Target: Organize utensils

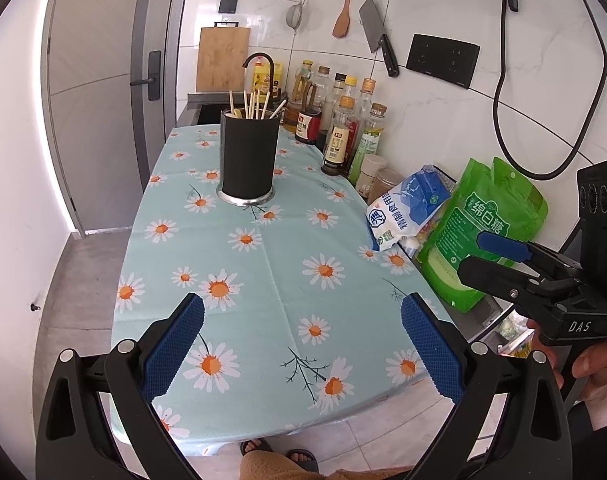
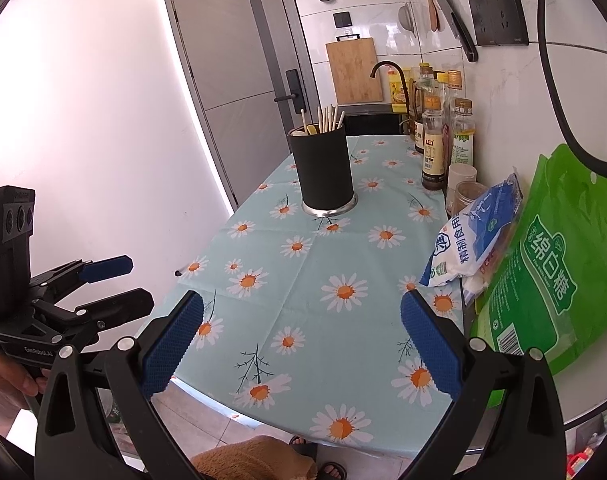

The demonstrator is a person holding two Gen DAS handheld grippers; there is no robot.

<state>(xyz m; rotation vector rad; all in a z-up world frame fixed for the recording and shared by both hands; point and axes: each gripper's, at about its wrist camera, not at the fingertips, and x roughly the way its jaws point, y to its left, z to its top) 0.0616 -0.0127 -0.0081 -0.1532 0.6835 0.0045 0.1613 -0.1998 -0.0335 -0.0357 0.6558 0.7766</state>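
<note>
Both claws empty, jaws spread wide, hovering over the near edge of the worktop [image 1: 287,264]. Left claw [image 1: 302,346]; right claw [image 2: 301,344]. The right one shows at the left one's right side, jaws likewise parted, nothing between them.

Holder [image 1: 248,158] stands upright well ahead of both claws, slightly left of the left claw's centre line. Chopsticks [image 1: 255,104] and a pale spoon-like piece stick out of its top. No loose utensils visible on the cloth; task looks near done or not begun, cannot tell which.

Risks, judged:
- Holder is tall on a narrow metal foot; a sideways push from either claw could tip it and spill the sticks.
- Chopsticks are thin and splayed; wide pads may catch several or slip off.
- Bottles [image 1: 339,136] and bags [image 1: 483,232] crowd the right claw's right side; a wide swing could knock them.
- Cloth may drag and bunch under a sliding claw.
</note>
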